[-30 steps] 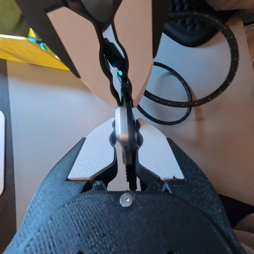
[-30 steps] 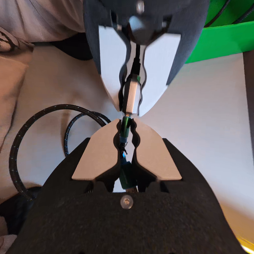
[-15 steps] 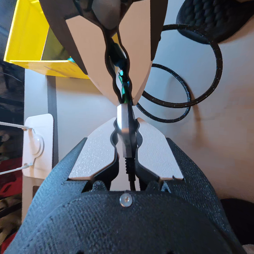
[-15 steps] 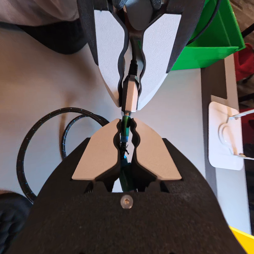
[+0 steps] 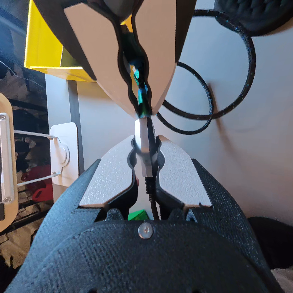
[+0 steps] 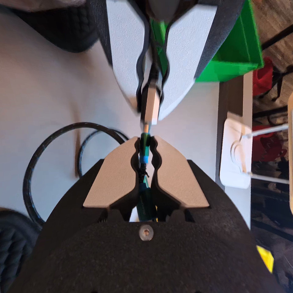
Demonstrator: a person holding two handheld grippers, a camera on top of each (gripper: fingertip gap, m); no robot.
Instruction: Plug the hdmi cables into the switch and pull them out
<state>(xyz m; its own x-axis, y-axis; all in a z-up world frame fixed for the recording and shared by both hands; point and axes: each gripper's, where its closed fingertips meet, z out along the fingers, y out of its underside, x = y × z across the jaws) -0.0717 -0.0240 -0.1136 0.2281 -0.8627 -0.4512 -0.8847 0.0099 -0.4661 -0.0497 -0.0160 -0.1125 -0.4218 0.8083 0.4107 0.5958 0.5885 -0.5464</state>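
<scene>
My left gripper (image 5: 146, 138), with white fingers, is shut on the switch (image 5: 143, 142), a small silver metal body with a black cord running back from it. My right gripper (image 6: 145, 138), with tan fingers, is shut on the green HDMI plug (image 6: 145, 149) of a black braided cable (image 6: 39, 150). The two grippers face each other tip to tip above the white table (image 5: 237, 142). In the right wrist view a short bare metal tip (image 6: 146, 127) shows between the green plug and the switch (image 6: 151, 106). The right gripper (image 5: 145, 114) shows at the top of the left wrist view.
The braided cable lies in loops on the table (image 5: 210, 101). A yellow bin (image 5: 42, 52) and a green bin (image 6: 234, 52) stand at opposite ends. A white mount plate (image 5: 66, 152) sits at the table's edge, with floor clutter beyond. A black knitted item (image 5: 253, 15) lies near the loops.
Both grippers have moved together toward the table's edge, so the bins, mount plate and floor come into view. The bare metal tip between plug and switch looks slightly longer.
</scene>
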